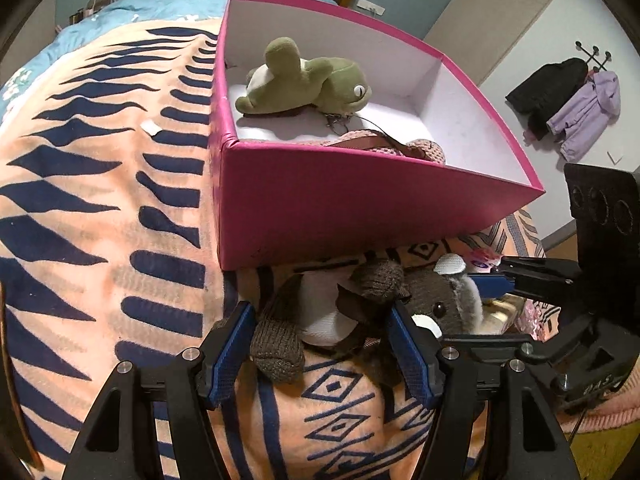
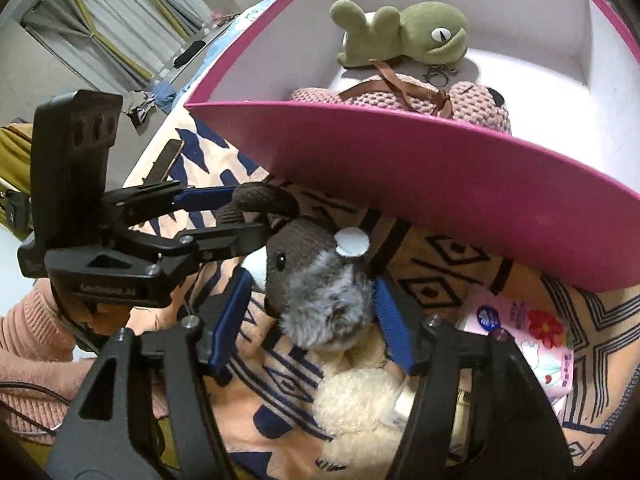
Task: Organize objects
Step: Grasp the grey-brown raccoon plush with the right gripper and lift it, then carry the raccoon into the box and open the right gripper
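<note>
Left wrist view: the left gripper [image 1: 324, 344] sits low in the frame, its blue-padded fingers [image 1: 230, 354] spread on either side of the brown knitted plush [image 1: 348, 312], which lies on the patterned blanket [image 1: 100, 200] just below the pink box [image 1: 340, 200]. The pads look close to the toy's body, though actual contact cannot be told. Inside the box, upper centre, a green frog plush [image 1: 304, 80] lies on its side, with a pink knitted toy [image 1: 400, 146] against the near wall. The right gripper [image 1: 504, 282] enters from the right edge.

Right wrist view: the right gripper [image 2: 314, 320] at lower centre is spread around the brown plush's grey furry head [image 2: 320, 280], with a cream fluffy toy [image 2: 360, 404] beneath it. The left gripper [image 2: 240, 216] reaches in from the left around the plush's body. A pink tissue pack [image 2: 524, 332] lies at lower right.
</note>
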`<state>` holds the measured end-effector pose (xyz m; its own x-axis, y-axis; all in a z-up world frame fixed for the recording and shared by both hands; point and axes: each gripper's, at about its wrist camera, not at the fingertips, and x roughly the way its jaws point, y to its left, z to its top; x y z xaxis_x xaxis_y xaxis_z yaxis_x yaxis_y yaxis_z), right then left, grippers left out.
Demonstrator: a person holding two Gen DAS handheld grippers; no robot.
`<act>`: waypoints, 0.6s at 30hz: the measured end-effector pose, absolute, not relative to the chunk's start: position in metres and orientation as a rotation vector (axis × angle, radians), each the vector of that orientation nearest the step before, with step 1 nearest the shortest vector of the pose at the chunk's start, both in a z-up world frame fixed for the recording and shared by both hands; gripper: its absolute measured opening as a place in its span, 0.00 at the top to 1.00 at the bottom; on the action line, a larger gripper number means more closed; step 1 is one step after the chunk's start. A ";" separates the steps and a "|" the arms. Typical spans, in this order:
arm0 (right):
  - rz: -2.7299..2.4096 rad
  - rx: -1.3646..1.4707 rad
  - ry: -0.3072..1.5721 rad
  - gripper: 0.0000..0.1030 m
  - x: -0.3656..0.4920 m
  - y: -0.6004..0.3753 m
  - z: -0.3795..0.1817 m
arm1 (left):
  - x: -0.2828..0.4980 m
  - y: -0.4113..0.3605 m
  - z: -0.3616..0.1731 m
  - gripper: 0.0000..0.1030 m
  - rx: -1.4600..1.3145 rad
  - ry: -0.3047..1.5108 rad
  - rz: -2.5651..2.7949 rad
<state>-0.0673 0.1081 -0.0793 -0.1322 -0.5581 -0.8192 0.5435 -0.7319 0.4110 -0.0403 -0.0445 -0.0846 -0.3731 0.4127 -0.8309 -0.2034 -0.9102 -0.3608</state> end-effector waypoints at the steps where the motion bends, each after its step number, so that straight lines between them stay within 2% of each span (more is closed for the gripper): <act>1: -1.939 1.404 -0.002 0.34 -0.066 0.107 -0.078 | -0.040 -0.044 -0.084 0.34 -1.484 -0.277 2.317; 3: -1.952 1.396 0.049 0.29 -0.062 0.103 -0.078 | -0.041 -0.042 -0.085 0.33 -1.483 -0.278 2.320; 7: -1.983 1.381 0.125 0.29 -0.057 0.096 -0.082 | -0.043 -0.040 -0.086 0.33 -1.485 -0.282 2.318; 9: -1.986 1.392 0.114 0.31 -0.061 0.095 -0.087 | -0.044 -0.039 -0.086 0.33 -1.485 -0.279 2.319; 11: -1.989 1.399 0.080 0.40 -0.067 0.097 -0.090 | -0.045 -0.039 -0.087 0.33 -1.491 -0.288 2.316; 13: -1.985 1.394 0.039 0.43 -0.070 0.101 -0.090 | -0.045 -0.040 -0.087 0.33 -1.493 -0.295 2.311; 18: -1.952 1.389 -0.067 0.44 -0.075 0.120 -0.079 | -0.034 -0.043 -0.076 0.34 -1.456 -0.296 2.298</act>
